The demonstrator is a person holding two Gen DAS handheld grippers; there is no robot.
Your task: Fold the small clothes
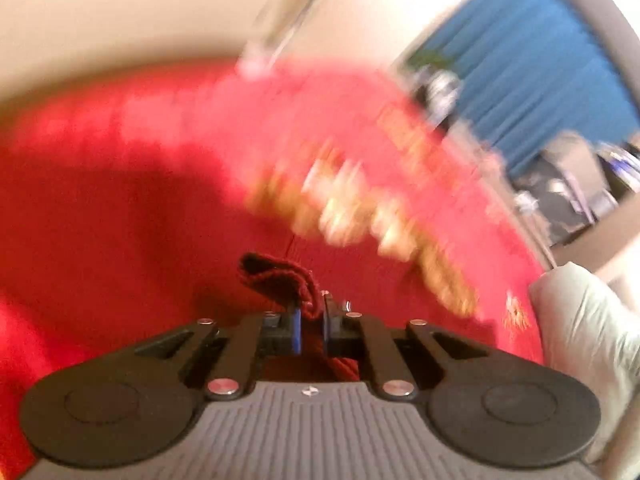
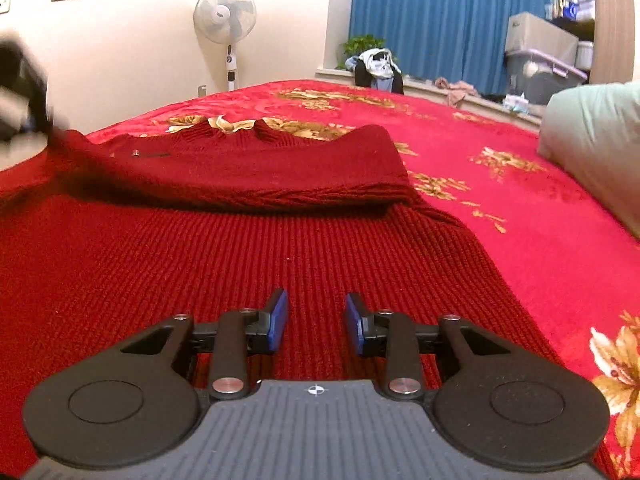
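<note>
A dark red knit sweater (image 2: 240, 248) lies on the red floral bedspread (image 2: 540, 240), its upper part folded over toward me with the collar (image 2: 236, 128) at the far edge. My right gripper (image 2: 316, 312) is open and empty, low over the sweater's ribbed near part. My left gripper (image 1: 312, 308) is shut on a fold of the sweater's edge (image 1: 280, 276) and holds it above the bedspread (image 1: 120, 200); that view is blurred by motion. The left gripper also shows as a blurred dark shape at the far left of the right wrist view (image 2: 24, 92), at the sweater's raised left corner.
A pale green pillow (image 2: 596, 144) lies at the bed's right side, also in the left wrist view (image 1: 588, 344). A standing fan (image 2: 226, 20), blue curtains (image 2: 440, 16), a clothes pile (image 2: 378, 66) and storage boxes (image 2: 540, 56) stand beyond the bed.
</note>
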